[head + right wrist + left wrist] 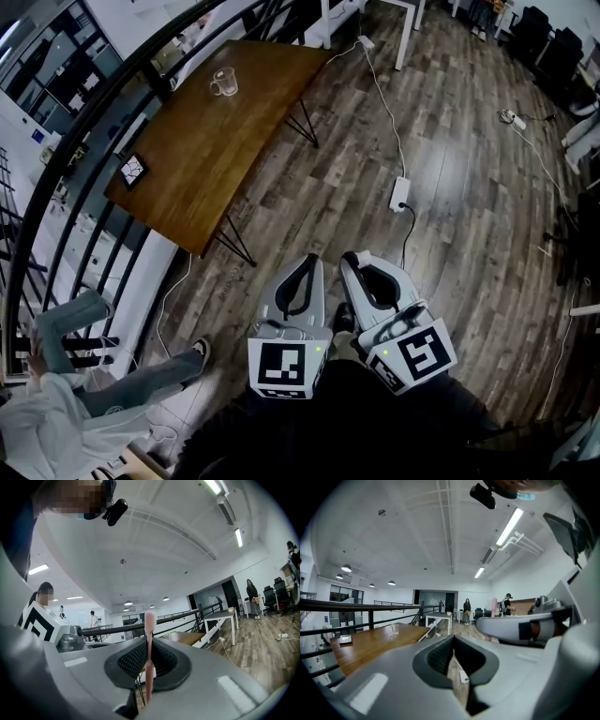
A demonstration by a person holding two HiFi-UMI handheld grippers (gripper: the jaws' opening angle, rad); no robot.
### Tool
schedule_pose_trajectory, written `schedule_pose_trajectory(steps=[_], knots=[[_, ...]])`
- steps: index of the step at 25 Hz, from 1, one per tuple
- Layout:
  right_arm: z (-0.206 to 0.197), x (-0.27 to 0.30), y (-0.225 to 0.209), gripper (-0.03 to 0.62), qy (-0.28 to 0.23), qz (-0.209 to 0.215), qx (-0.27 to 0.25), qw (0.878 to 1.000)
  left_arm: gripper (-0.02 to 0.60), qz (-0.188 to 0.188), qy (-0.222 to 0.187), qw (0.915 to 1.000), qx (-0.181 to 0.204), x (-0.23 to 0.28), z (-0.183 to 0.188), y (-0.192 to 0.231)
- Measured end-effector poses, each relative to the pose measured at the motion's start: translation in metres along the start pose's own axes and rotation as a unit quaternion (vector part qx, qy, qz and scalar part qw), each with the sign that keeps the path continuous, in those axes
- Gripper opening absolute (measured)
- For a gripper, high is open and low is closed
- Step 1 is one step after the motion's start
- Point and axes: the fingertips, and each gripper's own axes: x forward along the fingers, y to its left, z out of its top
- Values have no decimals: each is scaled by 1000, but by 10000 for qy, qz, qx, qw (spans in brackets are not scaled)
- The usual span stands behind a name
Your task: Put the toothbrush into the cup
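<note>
Right gripper [148,667] is clamped on the pink toothbrush [149,625], which sticks up between its jaws. Left gripper [454,660] is closed on nothing. The glass mug [224,82] sits near the wooden table's [206,159] far edge.

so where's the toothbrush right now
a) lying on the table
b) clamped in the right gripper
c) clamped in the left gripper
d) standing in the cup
B: the right gripper view shows the pink toothbrush upright between the jaws of the right gripper, while the cup stands far off on the table with no brush showing in it.
</note>
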Motion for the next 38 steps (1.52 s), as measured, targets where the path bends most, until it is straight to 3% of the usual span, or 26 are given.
schedule_pose_trajectory(steps=[14,22,38], knots=[[31,63,-92,12,-139,592,161,9980,9,483,84,9984,275,107,34,4],[47,89,-123,12,-269,619,161,9976,9,562,39,9978,359,143,49,12],[48,218,-176,12,-7,359,168,9992,9,189,95,9997,135,260,61,94]])
